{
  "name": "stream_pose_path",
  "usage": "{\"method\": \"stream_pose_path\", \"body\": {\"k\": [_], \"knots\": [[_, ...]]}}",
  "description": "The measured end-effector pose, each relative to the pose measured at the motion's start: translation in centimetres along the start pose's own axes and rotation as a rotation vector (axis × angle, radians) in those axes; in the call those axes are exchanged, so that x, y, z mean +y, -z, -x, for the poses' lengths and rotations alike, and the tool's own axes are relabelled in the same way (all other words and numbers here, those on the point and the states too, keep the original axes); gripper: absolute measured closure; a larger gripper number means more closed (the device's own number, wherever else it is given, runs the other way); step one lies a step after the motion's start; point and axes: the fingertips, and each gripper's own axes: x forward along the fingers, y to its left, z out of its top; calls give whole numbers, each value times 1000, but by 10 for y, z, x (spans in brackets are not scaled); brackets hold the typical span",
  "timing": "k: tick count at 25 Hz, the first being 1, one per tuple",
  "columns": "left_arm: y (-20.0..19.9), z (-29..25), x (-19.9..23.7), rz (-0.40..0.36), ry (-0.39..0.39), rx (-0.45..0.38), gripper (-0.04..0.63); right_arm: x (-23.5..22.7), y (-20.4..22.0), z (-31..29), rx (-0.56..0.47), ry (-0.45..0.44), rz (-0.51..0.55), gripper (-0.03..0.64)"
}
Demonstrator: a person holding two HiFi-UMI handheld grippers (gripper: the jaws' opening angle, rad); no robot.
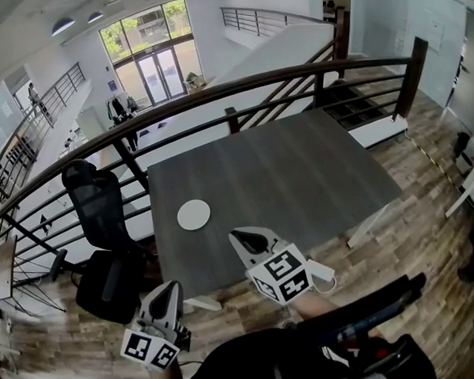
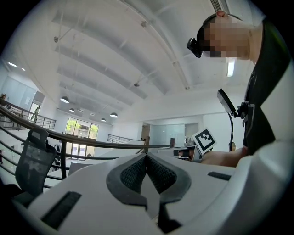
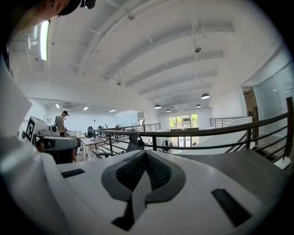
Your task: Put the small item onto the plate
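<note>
A small round white plate (image 1: 194, 214) lies on the dark grey table (image 1: 301, 172), near its front left corner. No small item shows in any view. My right gripper (image 1: 238, 238) hovers at the table's near edge, just right of the plate, jaws shut with nothing between them. My left gripper (image 1: 168, 289) hangs lower, in front of the table's front left corner, above the wooden floor, also shut and empty. In the left gripper view the left gripper (image 2: 146, 155) points level out over the railing, and in the right gripper view the right gripper (image 3: 146, 153) does the same.
A black office chair (image 1: 101, 209) stands just left of the table. A dark curved railing (image 1: 250, 82) runs behind the table, with stairs (image 1: 348, 103) at the back right. Far off in the right gripper view, a person (image 3: 61, 123) stands by desks.
</note>
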Motion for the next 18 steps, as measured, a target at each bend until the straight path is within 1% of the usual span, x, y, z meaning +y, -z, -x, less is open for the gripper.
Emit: {"method": "stream_pose_path", "body": {"k": [5,10,18], "knots": [[1,-11,-12,-2,-12,4,592,-15,0,11,0,-7,-2,615],[6,-9,-13,0,-16,6,592,-12,7,9,-4,-14,-8,615],[7,-37,-55,11,-26,17,592,-50,7,45,11,-17,-17,615]]}}
